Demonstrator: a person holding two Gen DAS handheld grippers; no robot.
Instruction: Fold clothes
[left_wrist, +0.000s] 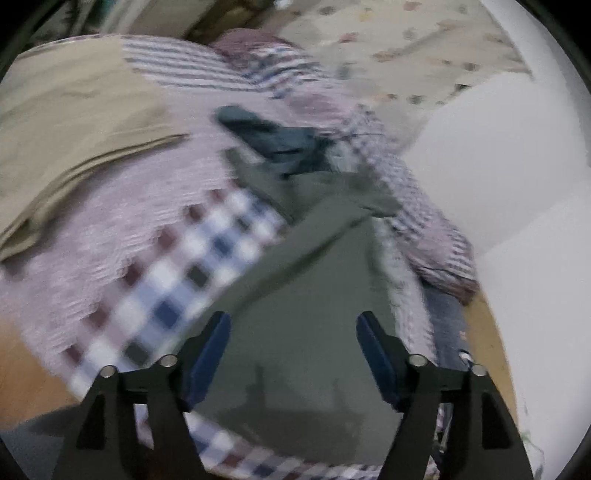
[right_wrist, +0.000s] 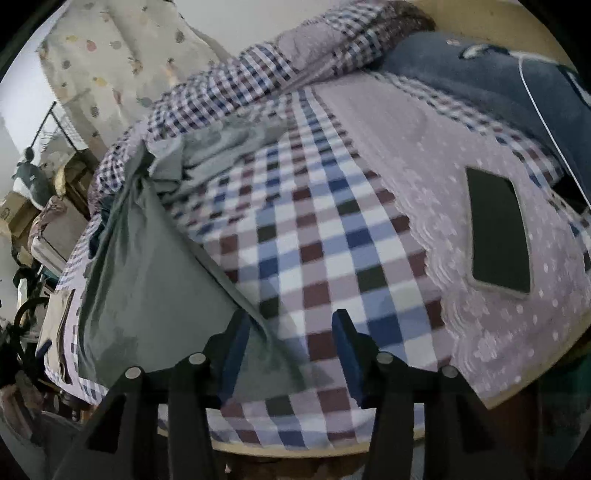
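Observation:
A grey-green garment (left_wrist: 295, 302) lies spread over the checked bedspread (left_wrist: 177, 266), its far end bunched beside a dark teal cloth (left_wrist: 273, 136). My left gripper (left_wrist: 293, 321) hovers just above the garment's near part, open, nothing between its blue pads (left_wrist: 210, 354). In the right wrist view the same garment (right_wrist: 147, 277) runs along the left of the bed, crumpled at its far end (right_wrist: 207, 147). My right gripper (right_wrist: 291, 325) stands open over the garment's near right corner and the checked cloth (right_wrist: 332, 229).
A tan folded garment (left_wrist: 74, 122) lies at the left of the bed. A dark phone (right_wrist: 498, 232) rests on the pink dotted sheet (right_wrist: 424, 147) at the right, with a navy cloth (right_wrist: 480, 74) and white cable behind. Boxes and clutter (right_wrist: 26, 206) stand far left.

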